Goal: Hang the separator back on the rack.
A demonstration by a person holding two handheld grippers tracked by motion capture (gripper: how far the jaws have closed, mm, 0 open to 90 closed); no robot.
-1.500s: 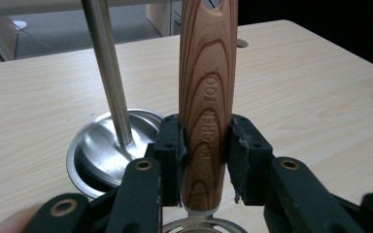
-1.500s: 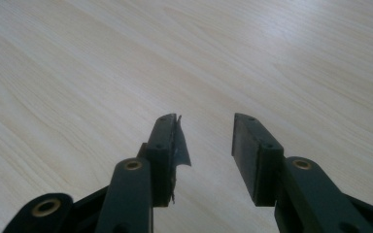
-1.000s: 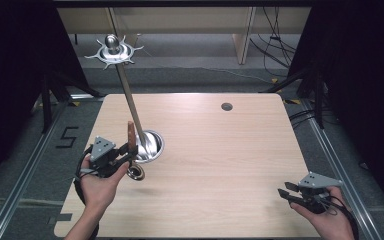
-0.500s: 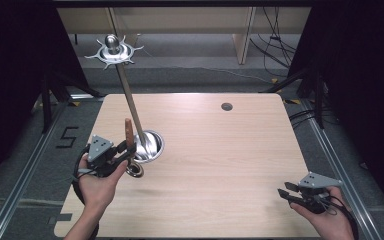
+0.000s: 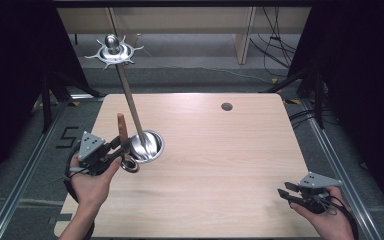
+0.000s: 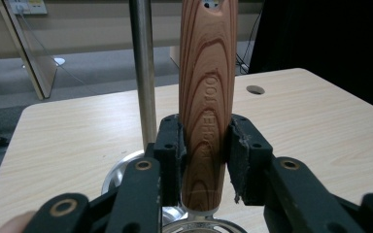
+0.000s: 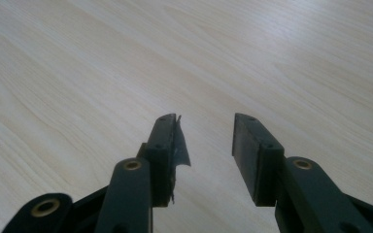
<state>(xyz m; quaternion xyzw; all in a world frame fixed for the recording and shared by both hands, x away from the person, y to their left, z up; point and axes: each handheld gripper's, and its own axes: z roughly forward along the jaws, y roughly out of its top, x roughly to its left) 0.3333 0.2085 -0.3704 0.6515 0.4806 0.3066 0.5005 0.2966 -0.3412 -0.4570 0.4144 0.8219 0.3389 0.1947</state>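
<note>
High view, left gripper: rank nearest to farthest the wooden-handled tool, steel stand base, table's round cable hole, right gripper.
1. Wooden-handled tool: clamped upright in the left gripper.
2. Round steel stand base: just right of it.
3. Round dark cable hole: far side of the table, right of centre.
4. Right gripper: near right corner.

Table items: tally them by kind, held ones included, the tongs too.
Metal stand: 1
Wood-handled tool: 1
Tongs: 2, left and right
Total: 4
</note>
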